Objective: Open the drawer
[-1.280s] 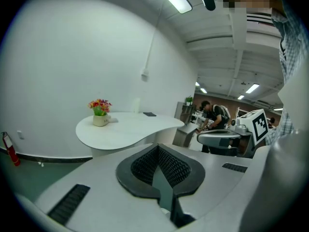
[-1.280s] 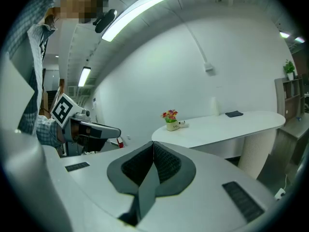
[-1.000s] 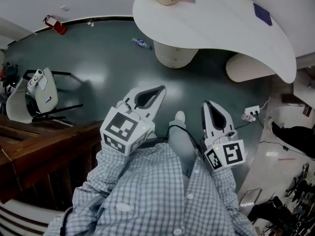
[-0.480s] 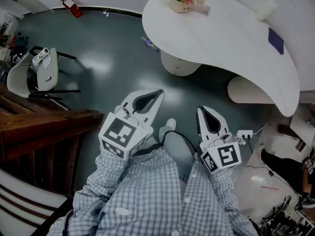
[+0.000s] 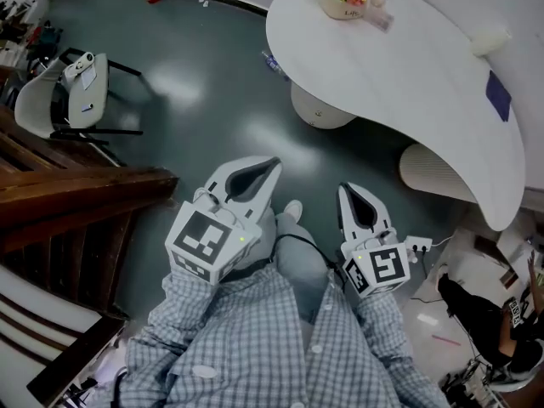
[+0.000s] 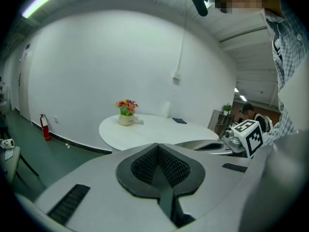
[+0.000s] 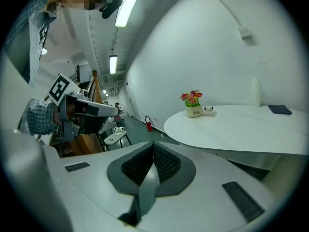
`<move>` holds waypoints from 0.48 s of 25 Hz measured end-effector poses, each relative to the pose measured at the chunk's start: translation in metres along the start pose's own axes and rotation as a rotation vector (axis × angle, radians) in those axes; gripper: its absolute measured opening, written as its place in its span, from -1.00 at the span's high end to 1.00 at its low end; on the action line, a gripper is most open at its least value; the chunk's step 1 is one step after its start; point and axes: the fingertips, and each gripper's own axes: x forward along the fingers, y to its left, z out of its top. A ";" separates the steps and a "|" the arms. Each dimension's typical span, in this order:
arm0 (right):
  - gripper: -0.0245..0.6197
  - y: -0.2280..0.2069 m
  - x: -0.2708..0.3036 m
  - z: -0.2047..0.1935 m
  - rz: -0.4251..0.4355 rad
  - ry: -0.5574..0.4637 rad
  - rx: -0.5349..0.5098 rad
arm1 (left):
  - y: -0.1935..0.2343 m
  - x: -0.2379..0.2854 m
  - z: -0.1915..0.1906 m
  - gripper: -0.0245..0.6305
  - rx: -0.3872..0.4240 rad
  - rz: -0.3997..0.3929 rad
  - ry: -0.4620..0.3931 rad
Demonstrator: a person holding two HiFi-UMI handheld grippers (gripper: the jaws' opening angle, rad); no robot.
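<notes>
Holding your left tongs [image 5: 263,167] and right tongs [image 5: 348,195] closed and empty at chest height, you face the floor [image 5: 195,100] beside the white desk [image 5: 408,75]. No drawer shows in any view. Meeting a handle with the jaws pressed together risks glancing off it, and the power strip [image 5: 418,245] by your feet could trip you.

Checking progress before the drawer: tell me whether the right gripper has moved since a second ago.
Yes. Against the floor power strip, the right gripper has advanced toward the white table.
</notes>
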 end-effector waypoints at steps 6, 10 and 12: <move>0.90 -0.014 0.016 -0.030 -0.028 0.070 0.010 | 0.020 0.006 -0.016 0.92 -0.038 0.020 0.028; 0.90 -0.016 0.038 -0.044 -0.043 0.089 0.007 | 0.036 0.007 -0.033 0.92 -0.056 0.025 0.055; 0.90 -0.017 0.045 -0.055 -0.034 0.110 0.003 | 0.041 0.010 -0.044 0.92 -0.061 0.024 0.066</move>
